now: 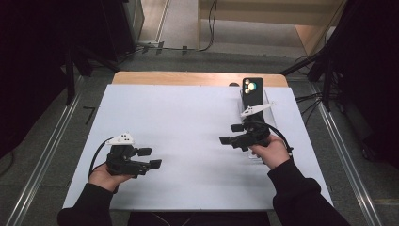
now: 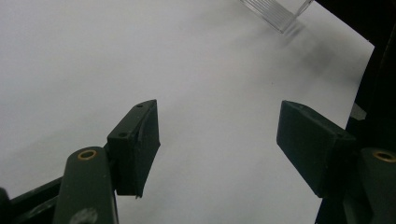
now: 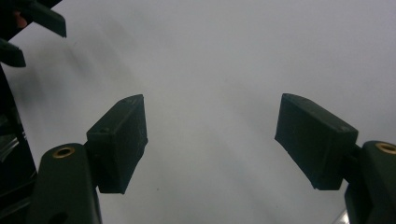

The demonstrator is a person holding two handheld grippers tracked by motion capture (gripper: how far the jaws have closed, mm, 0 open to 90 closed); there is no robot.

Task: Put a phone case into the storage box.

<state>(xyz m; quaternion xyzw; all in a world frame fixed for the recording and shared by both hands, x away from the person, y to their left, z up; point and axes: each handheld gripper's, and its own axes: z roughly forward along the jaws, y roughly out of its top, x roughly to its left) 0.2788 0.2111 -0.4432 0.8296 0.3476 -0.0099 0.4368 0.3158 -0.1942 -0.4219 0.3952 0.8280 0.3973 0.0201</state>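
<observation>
1. Black smartphone (image 1: 252,91) with its camera lenses facing the high view stands upright in a clear ribbed plastic holder (image 1: 269,104) at about 1 o'clock on the white rectangular table sheet (image 1: 188,141); the phone is all that can be seen in the holder.
2. High view: the right gripper (image 1: 226,133) is held in the person's right hand (image 1: 272,153) at about 3 o'clock on the sheet, just in front of the holder and near the phone, its jaws spread and pointing toward 9 o'clock. Whether its body touches the holder cannot be told.
3. High view: the left gripper (image 1: 151,157) sits in the left hand (image 1: 106,176) at about 8 o'clock, well apart from the phone, jaws spread and pointing toward 3 o'clock. Both grippers carry nothing.
4. Left gripper view: the two black jaws stand wide apart over bare white sheet, with nothing between them. A corner of the ribbed holder (image 2: 280,11) shows at about 1 o'clock, far off; the phone itself is cut off by the frame there.
5. Right gripper view: the jaws are likewise wide apart above the sheet, empty. At about 10 o'clock the left gripper's jaw tips (image 3: 35,28) appear in the distance, which the left gripper's own camera shows close up.
</observation>
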